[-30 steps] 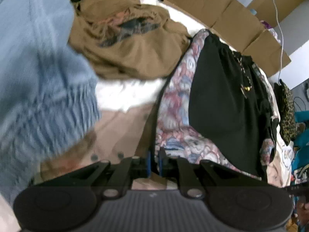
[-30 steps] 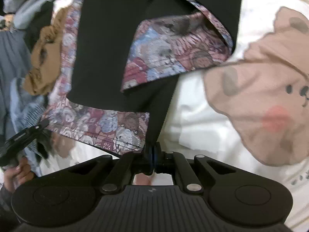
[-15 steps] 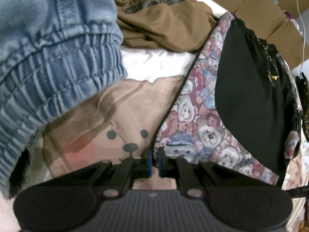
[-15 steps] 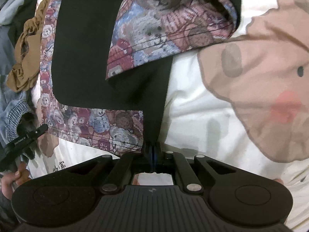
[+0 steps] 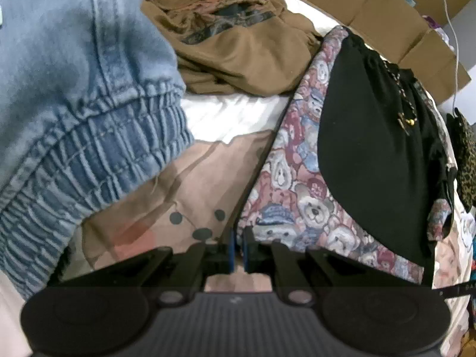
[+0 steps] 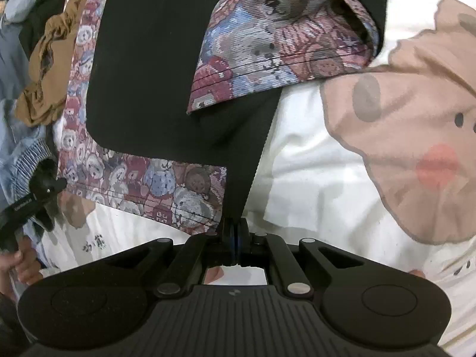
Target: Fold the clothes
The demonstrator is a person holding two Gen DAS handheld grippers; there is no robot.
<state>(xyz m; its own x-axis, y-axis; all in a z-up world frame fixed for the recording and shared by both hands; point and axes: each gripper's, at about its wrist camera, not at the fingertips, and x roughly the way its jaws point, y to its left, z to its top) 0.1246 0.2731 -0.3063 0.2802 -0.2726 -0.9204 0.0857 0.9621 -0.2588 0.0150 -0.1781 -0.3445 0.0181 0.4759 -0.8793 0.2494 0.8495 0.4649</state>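
Note:
A teddy-bear patterned garment [image 5: 297,196] with a black lining [image 5: 372,148] lies spread on the bed, lining up. My left gripper [image 5: 238,247] is shut on its dark-trimmed edge, low over the sheet. In the right wrist view the same garment [image 6: 134,178] shows a folded-over patterned flap [image 6: 282,50]. There my right gripper [image 6: 235,238] is shut on the black edge strip [image 6: 255,148], which runs down between its fingers.
A blue denim piece with an elastic cuff [image 5: 74,104] hangs close on the left. A brown garment [image 5: 238,53] lies crumpled behind, with cardboard [image 5: 372,3] beyond it. The white sheet has a large bear print [image 6: 401,134]. A person's hand [image 6: 20,264] holds the left tool.
Both grippers have come down closer to the bed with the garment's edge still held. The denim cuff has shifted right in the left view, and the patterned flap looms larger in the right view.

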